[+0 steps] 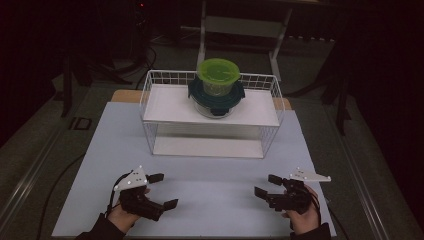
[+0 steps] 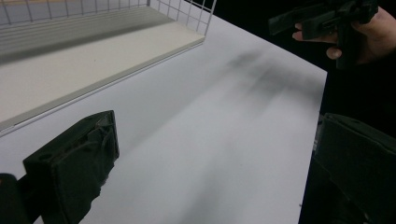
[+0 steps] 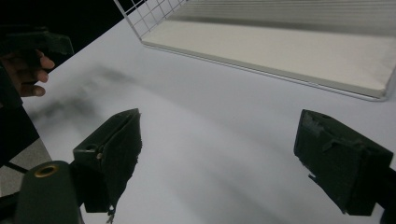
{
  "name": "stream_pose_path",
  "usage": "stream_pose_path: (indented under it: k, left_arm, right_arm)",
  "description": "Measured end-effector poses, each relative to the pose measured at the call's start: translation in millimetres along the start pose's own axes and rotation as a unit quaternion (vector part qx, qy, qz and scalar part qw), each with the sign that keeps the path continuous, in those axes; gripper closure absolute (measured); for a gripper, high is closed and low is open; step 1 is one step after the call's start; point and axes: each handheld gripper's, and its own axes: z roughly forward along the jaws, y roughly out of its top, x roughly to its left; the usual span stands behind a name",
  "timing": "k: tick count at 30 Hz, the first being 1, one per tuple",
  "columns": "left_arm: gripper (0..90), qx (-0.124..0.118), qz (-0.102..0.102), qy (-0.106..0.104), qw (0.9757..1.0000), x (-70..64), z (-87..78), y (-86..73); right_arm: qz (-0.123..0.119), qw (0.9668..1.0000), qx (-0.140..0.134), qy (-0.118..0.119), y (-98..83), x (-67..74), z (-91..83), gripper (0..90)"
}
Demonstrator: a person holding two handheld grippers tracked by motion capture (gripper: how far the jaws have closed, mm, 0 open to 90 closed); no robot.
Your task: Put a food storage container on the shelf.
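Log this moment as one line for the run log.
left claw: open, empty, low over table | right claw: open, empty | stacked containers: on rack's top shelf, untouched

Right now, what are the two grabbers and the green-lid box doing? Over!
Left gripper and right gripper open, holding nothing, low over the table. Green-lid container stacked on dark-lid container, on the wire rack's top shelf. Nothing in between.

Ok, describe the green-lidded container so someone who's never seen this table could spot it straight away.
Find the white wire rack at the far side of the white table. On its upper shelf stand two stacked round containers. The green-lidded container is the top one, bright lime, on the container with a dark teal lid.
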Motion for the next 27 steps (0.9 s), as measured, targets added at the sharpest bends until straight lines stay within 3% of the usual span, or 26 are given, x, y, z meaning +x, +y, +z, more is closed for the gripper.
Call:
stream_pose_path:
  k: [6,16,27]
  left_arm:
    - [0.0,-0.006,0.001,0.008,1.0,1.6,-4.2,-6.4]
    - [0.0,-0.02,0.0,0.021,0.9996,6.6,-6.3,-11.8]
    - [0.0,-0.025,-0.003,0.018,0.9995,9.8,-4.6,-14.0]
  right_arm:
    - [-0.013,0.9998,-0.007,-0.016,-4.5,-7.6,-1.9,14.7]
    - [-0.013,0.9995,-0.002,-0.028,-10.4,-13.9,1.6,14.6]
    - [-0.011,0.9993,0.003,-0.035,-13.3,-21.3,4.6,15.0]
